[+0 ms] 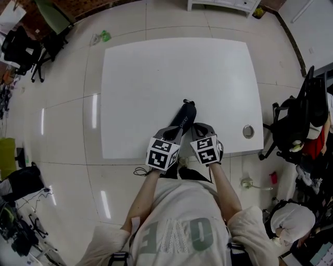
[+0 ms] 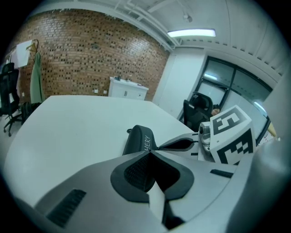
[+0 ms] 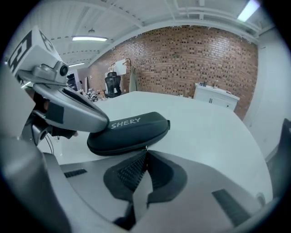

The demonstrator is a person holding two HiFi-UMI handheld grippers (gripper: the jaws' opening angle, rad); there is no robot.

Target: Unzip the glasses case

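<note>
A black zip glasses case [image 1: 184, 118] printed SHERY lies on the white table [image 1: 156, 88] close to its front edge. My left gripper [image 1: 174, 136] is shut and rests on top of the case's near end; in the left gripper view the case [image 2: 136, 139] shows just past the touching tips [image 2: 150, 153]. My right gripper [image 1: 197, 130] is shut at the case's right side. In the right gripper view its tips [image 3: 146, 150] meet at the zip seam of the case [image 3: 129, 129], pinching a thin pull tab. The left gripper's finger [image 3: 72, 111] covers the case's left end there.
A round cable grommet [image 1: 248, 131] sits in the table near its front right corner. Black office chairs stand to the right [image 1: 296, 124] and far left [image 1: 23, 49]. A white cabinet [image 1: 223, 4] is beyond the table's far edge.
</note>
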